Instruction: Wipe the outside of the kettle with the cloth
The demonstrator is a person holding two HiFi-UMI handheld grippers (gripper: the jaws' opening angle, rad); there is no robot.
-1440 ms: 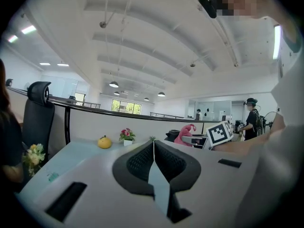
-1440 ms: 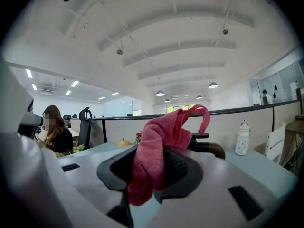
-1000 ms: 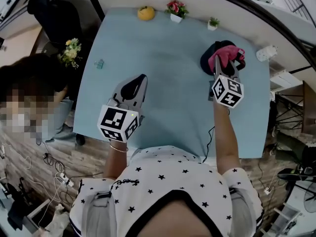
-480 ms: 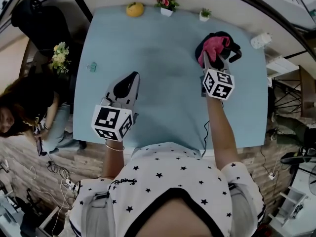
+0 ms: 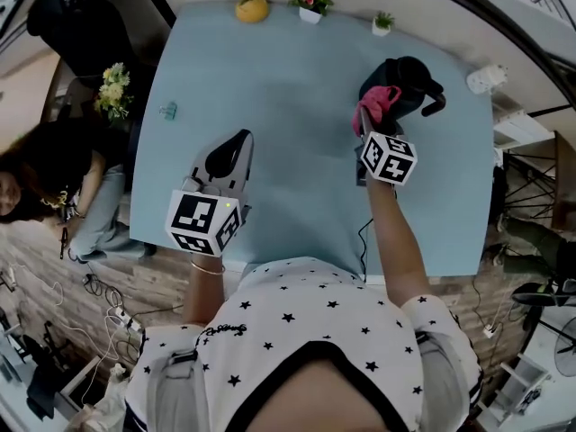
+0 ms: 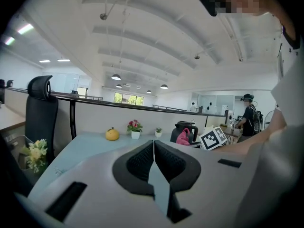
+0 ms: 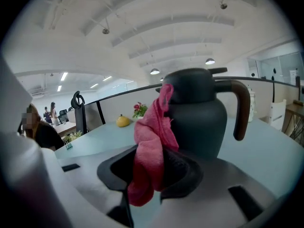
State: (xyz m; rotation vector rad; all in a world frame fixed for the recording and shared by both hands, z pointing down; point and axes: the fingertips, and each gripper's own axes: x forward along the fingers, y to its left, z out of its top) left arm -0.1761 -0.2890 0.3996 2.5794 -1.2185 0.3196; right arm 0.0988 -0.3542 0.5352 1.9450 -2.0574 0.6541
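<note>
1. Right gripper (image 7: 150,174): its jaws pinch the pink terry cloth (image 7: 151,141) at the cloth's middle. One bunched end hangs below the pads. The other end rises ahead of the jaws.

2. Left gripper (image 6: 153,159): its jaws are pressed together with nothing between them. In the head view it hangs over the near-left part of the light blue table (image 5: 270,79), well apart from the work.

3. Location of the task's thing: the dark rounded kettle (image 7: 199,113) stands upright on the far-right part of the table. Its long axis is vertical.

4. Governing relation: the kettle lies straight ahead of the right gripper, set slightly to the right of the jaw line.
   - The raised end of the cloth appears to lie against the kettle's left shoulder, up near the lid.
   - The curved dark handle (image 7: 240,109) projects from the side turned away from the cloth, to the right.
   - In the head view the cloth (image 5: 382,101) sits between the right gripper (image 5: 364,122) and the kettle body (image 5: 412,81).

5. Nearer gripper: the right one. The left gripper (image 5: 237,148) points toward the table's far left and is not placed to steady the kettle.

6. Judgement: the wipe is under way on the left flank. The next stroke likely calls for a sweep along the curved wall, with the handle side left to reach.
</note>
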